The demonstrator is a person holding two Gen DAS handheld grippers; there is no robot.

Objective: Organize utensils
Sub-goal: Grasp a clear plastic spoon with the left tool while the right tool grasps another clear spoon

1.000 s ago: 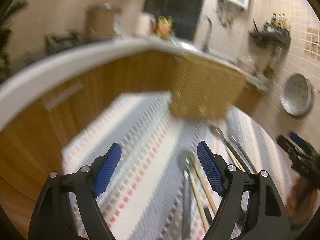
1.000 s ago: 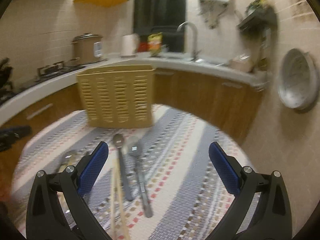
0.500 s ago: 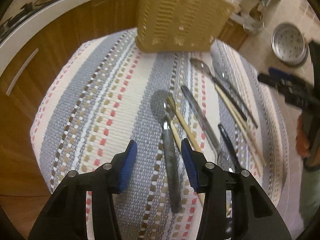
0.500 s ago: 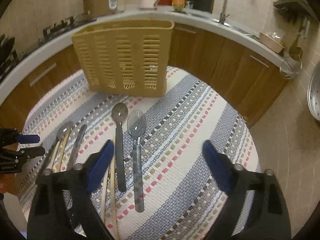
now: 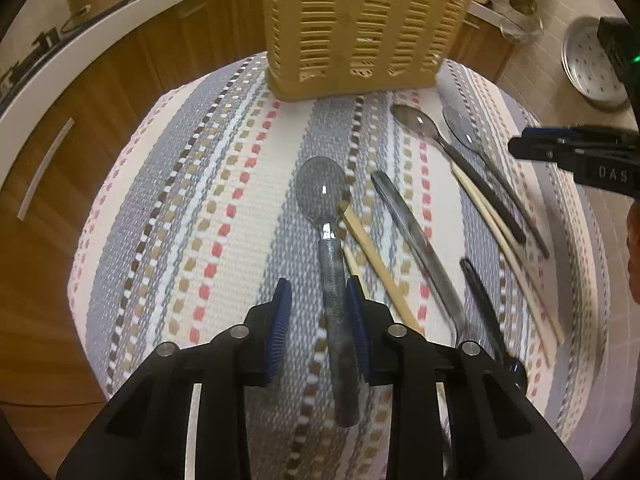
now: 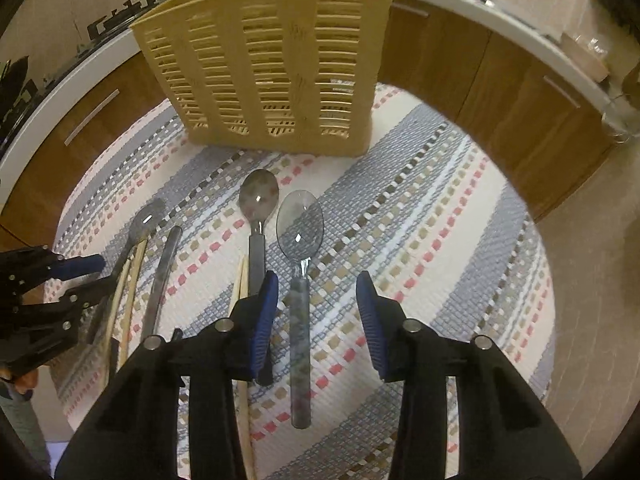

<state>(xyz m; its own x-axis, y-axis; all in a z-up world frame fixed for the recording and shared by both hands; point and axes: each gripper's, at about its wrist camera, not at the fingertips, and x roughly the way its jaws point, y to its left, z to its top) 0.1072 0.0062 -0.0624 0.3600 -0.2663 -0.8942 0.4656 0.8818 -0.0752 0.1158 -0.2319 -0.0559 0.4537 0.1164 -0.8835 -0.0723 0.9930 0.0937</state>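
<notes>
Left tool straddles a grey-handled spoon, jaws apart; right tool, also apart, brackets a second spoon. Both lie on the striped mat; tool bodies hide neighbouring chopsticks' ends.

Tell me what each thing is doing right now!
Left gripper: open, fingers either side of a spoon handle.
Right gripper: open, around another spoon's handle.
Left spoon: flat on the mat.
Right spoon: flat on the mat.
Basket: upright, looks empty.
Chopsticks: lying loose.
</notes>
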